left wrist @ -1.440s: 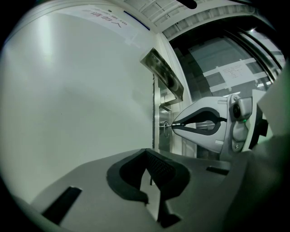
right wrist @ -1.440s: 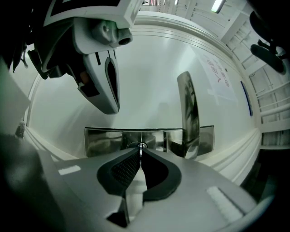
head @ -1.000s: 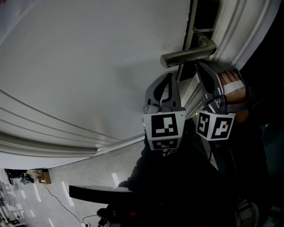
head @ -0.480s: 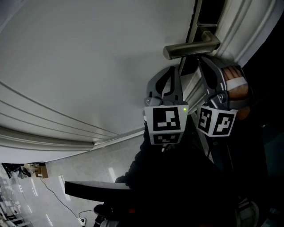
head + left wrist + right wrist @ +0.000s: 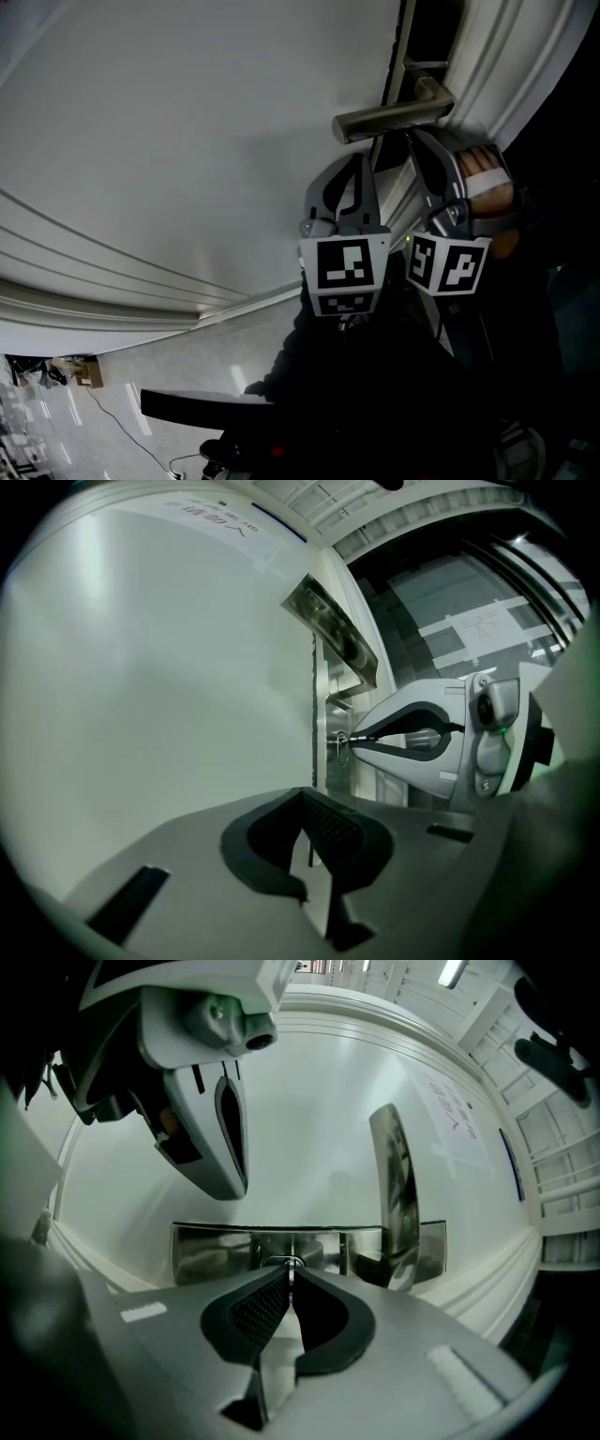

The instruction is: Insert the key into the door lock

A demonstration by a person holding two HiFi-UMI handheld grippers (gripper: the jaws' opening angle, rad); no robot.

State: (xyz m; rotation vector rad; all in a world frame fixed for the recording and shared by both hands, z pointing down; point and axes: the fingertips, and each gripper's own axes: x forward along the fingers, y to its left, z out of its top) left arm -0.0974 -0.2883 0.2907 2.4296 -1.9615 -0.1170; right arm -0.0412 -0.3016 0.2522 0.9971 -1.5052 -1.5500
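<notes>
R fingers (image 5: 260, 1310) pinched tight on the key (image 5: 291, 1284). The thin blade sits edge-on btwn the pads, nose right at the steel lock plate (image 5: 211, 1251). Small ring (image 5: 285, 1262) shows at the nose; can't tell if that's the cylinder face or a key ring. Can't tell how deep the key sits either.

L fingers (image 5: 335, 830) closed on each other, nothing btwn them.

R gripper (image 5: 289, 1275) points square at the plate, tips just short of it. Door handle (image 5: 398, 1194) is just right of the key in R gripper view, lever standing vertical in frame, base on the same plate.

L gripper (image 5: 303, 795) is off to the side, in front of the white door (image 5: 141, 686) face, apart from key and plate. From its view the R gripper comes in from the right w/ the key tip at the plate, below the handle.

Head view:
- Both grippers sit side by side under the handle, tips toward the door edge.
- L marker cube (image 5: 342, 267) and R marker cube (image 5: 445, 265) face the cam.
- Person's hand (image 5: 487, 183) is wrapped on the R gripper body.
- Door trim runs diagonally across lower left, floor (image 5: 187, 366) below it.

Paper notice (image 5: 455, 1115) stuck on the door past the handle, print too small to read.
</notes>
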